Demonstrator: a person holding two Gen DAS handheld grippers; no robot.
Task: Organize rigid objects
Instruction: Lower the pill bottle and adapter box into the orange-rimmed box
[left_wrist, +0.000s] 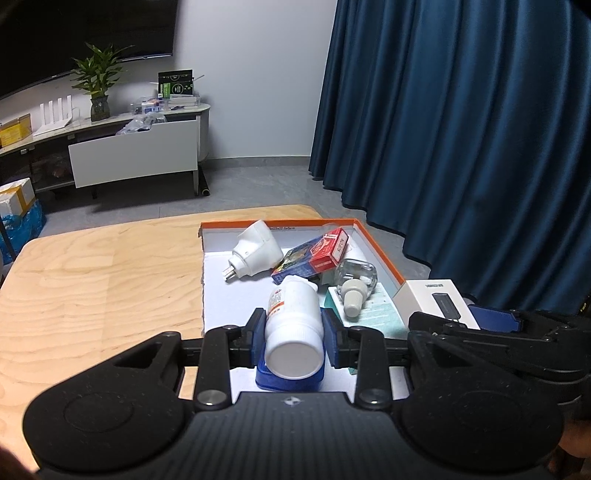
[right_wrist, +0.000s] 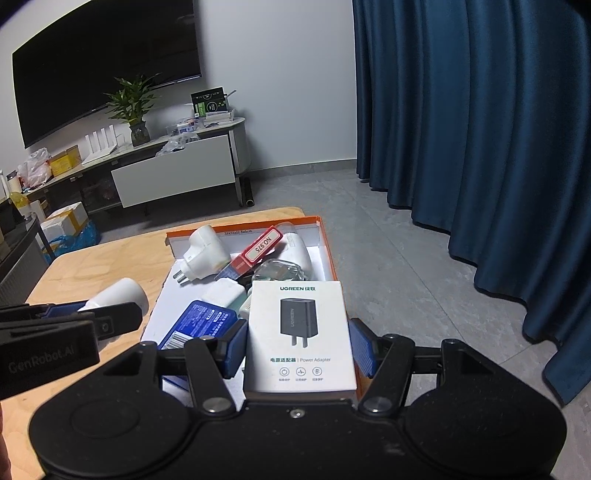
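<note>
The right gripper is clamped on the white power adapter box at lower centre, above the orange-rimmed tray on the tabletop. The left gripper, low in its frame, is clamped on a white pill bottle, probably for sorting among the clutter.

Tray sits at table right edge. In tray: plug adapter at back left, card box right of it, glass bottle in front.
</note>
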